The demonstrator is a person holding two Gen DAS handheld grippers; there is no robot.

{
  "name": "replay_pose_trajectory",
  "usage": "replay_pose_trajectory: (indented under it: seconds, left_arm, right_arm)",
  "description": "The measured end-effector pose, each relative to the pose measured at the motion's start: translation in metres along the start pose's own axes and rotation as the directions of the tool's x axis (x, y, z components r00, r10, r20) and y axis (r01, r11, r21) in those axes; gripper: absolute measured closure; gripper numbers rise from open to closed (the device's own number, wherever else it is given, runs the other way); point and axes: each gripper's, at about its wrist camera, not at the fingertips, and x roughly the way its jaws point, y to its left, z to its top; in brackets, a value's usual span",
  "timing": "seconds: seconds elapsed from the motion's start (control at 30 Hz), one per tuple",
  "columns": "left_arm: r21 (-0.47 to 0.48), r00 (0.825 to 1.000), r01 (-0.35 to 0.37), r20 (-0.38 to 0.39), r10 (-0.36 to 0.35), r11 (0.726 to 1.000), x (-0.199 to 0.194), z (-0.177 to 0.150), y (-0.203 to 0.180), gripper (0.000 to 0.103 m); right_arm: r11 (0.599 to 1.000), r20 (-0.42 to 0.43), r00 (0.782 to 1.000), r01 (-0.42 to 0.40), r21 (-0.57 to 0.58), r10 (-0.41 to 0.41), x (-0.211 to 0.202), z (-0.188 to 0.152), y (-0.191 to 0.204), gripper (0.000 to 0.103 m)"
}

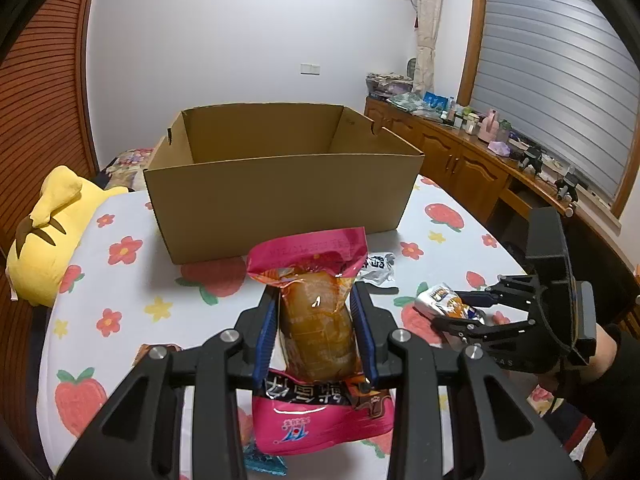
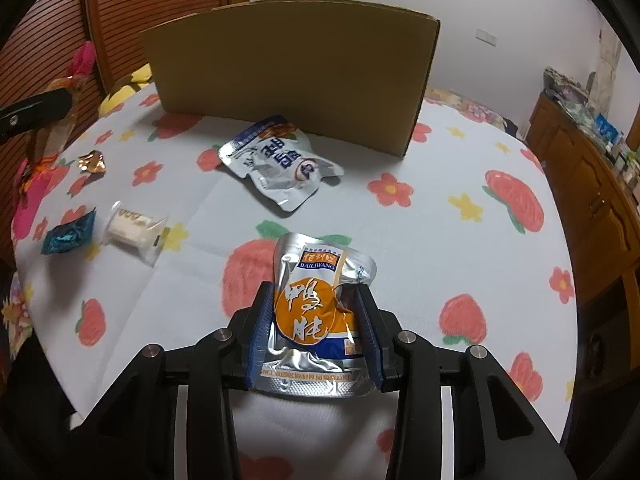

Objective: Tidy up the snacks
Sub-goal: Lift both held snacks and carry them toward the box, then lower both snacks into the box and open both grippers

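My left gripper is shut on a pink packet with a brown snack showing through its clear window, held above the flowered tablecloth. An open cardboard box stands just beyond it, and its inside looks bare from here. My right gripper is shut on a silver and orange foil pouch, low over the cloth. In the left wrist view that pouch sits between the right gripper's fingers at the table's right side. I cannot tell whether the pouch rests on the cloth.
A silver and blue pouch lies before the box wall. A white wrapped snack, a small blue packet and a gold wrapper lie at the left. A yellow plush borders the table; a wooden cabinet stands right.
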Motion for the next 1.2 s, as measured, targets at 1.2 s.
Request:
replay_pose_trajectory:
  seconds: [1.2]
  left_arm:
    - [0.08,0.997,-0.072,0.045,0.068,0.994,0.073,0.16,0.033,0.07]
  right_arm:
    - [0.988,0.278,0.948,-0.147,-0.044,0.153,-0.029,0.182,-0.043,0.06]
